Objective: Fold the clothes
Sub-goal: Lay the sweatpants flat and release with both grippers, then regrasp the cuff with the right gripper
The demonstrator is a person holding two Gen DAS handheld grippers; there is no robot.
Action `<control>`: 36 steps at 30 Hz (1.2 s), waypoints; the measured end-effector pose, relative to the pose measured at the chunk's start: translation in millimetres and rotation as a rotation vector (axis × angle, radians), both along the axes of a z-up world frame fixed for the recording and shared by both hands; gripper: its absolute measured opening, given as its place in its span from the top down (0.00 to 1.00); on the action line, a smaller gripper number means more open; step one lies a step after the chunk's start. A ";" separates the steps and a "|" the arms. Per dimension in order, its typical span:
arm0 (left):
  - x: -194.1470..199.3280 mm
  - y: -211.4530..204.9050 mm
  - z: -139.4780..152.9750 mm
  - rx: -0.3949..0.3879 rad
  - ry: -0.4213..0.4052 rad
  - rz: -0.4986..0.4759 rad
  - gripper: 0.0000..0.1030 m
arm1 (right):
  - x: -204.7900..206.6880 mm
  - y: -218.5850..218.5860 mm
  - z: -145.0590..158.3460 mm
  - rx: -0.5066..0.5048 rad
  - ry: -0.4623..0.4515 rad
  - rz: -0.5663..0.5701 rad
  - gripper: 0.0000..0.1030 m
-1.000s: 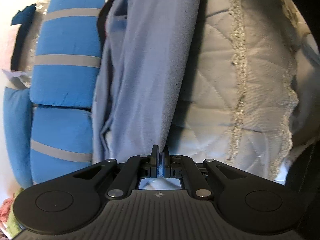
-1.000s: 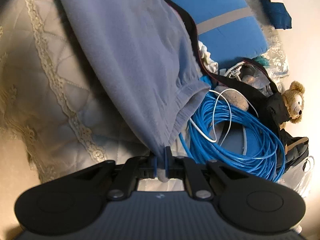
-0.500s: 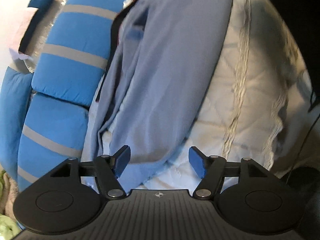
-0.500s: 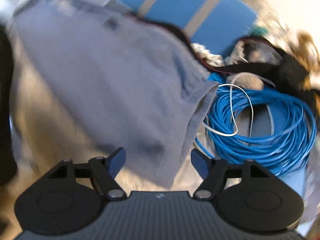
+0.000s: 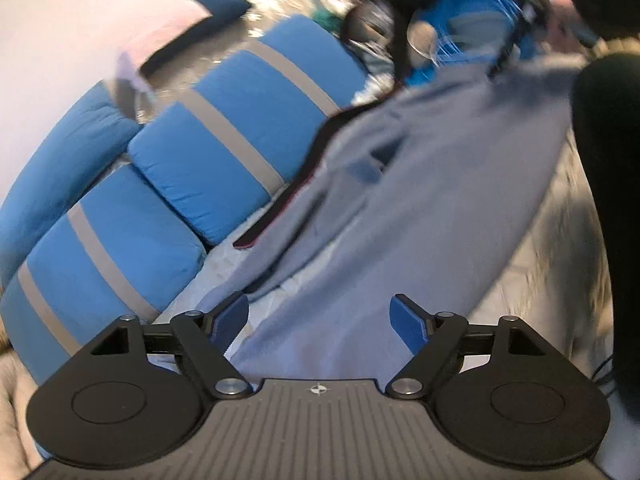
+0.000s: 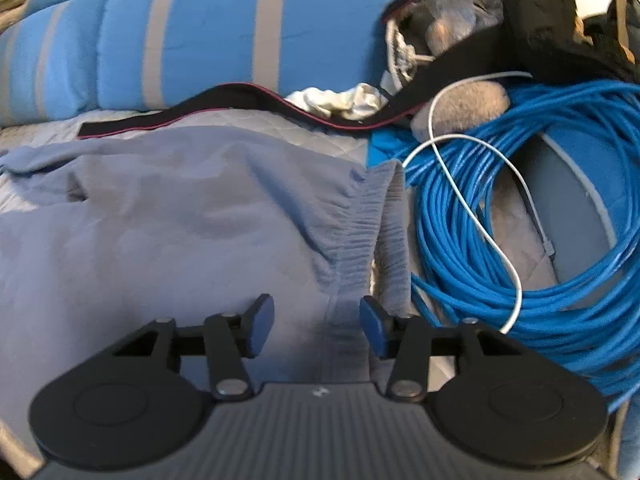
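Grey-blue garment lies spread flat on quilted bed cover, elastic waistband bunched at its edge beside coiled blue cable. Left hand-held gripper: jaws apart, just been opening, cloth below, pads not pressing it. Right hand-held gripper: jaws apart, just been closing, over waistband end, not pinching it. Blue grey-striped cushions along garment's far side; black strap between cushions and garment.
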State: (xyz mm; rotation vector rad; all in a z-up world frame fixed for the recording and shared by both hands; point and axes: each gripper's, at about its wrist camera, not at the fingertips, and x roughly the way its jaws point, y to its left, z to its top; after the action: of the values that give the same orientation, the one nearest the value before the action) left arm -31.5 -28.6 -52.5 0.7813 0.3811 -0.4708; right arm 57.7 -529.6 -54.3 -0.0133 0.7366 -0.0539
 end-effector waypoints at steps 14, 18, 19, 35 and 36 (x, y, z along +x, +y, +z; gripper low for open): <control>6.2 -4.9 9.8 -0.034 -0.013 0.039 0.24 | 4.0 -18.0 -13.7 0.050 0.024 -0.062 0.85; 7.2 -7.0 8.8 -0.016 -0.038 0.058 0.24 | 0.8 -17.0 -7.2 0.008 0.003 -0.056 0.92; 7.8 -6.5 9.5 -0.023 -0.037 0.060 0.24 | 0.1 -18.1 -4.5 0.001 -0.008 -0.063 0.93; 17.0 -1.1 18.6 -0.065 -0.034 0.112 0.24 | 13.7 -15.1 -12.2 -0.157 0.008 -0.115 0.67; 18.1 -0.1 19.9 -0.069 -0.036 0.119 0.24 | 11.4 -9.1 -8.8 -0.197 -0.014 -0.117 0.53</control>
State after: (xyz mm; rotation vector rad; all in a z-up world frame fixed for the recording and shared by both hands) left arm -13.4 -28.7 -32.6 0.6954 0.3741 -0.3564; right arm 69.1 -538.7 -63.1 -0.1573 0.7157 -0.2382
